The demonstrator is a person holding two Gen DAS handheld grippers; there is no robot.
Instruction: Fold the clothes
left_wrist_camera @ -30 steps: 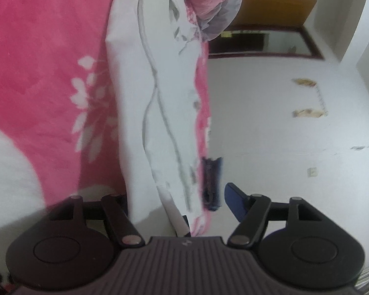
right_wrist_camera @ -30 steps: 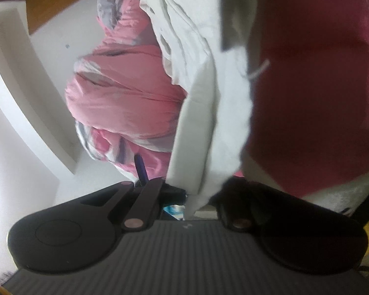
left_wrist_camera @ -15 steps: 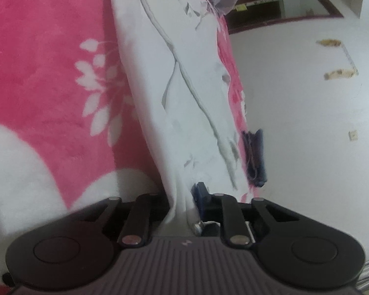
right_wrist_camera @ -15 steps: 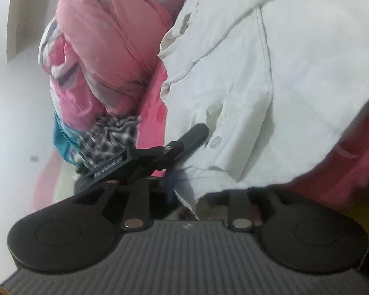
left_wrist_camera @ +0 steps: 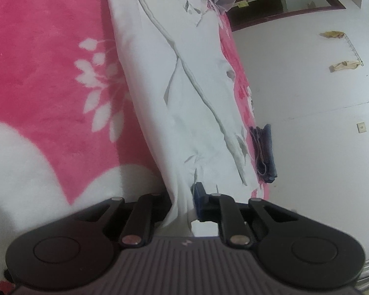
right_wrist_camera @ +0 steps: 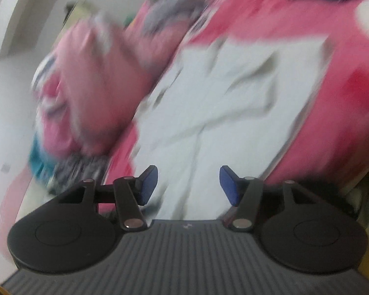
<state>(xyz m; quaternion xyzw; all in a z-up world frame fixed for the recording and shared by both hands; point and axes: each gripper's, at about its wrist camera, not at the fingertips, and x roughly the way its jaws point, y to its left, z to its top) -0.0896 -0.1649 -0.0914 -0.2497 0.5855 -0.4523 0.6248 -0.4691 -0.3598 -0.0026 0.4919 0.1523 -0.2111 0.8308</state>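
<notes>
Meanwhile, a white garment is being stretched up the centre of the frame across a pink blanket, its near edge being pinched in the left claw. The right claw is being opened, empty. Soft, light cloth; hems and corners judged best for gripping.

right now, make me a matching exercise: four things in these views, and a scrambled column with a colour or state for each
Things:
1. left gripper
2. right gripper
3. folded jeans
4. blanket

States:
A. pink with white flowers
B. dark blue, lying at the bed's edge
C. jaws apart and opening, nothing pinched
D. clamped on the white shirt

Pairs: 1-D, 2-C, 3-B, 4-A
</notes>
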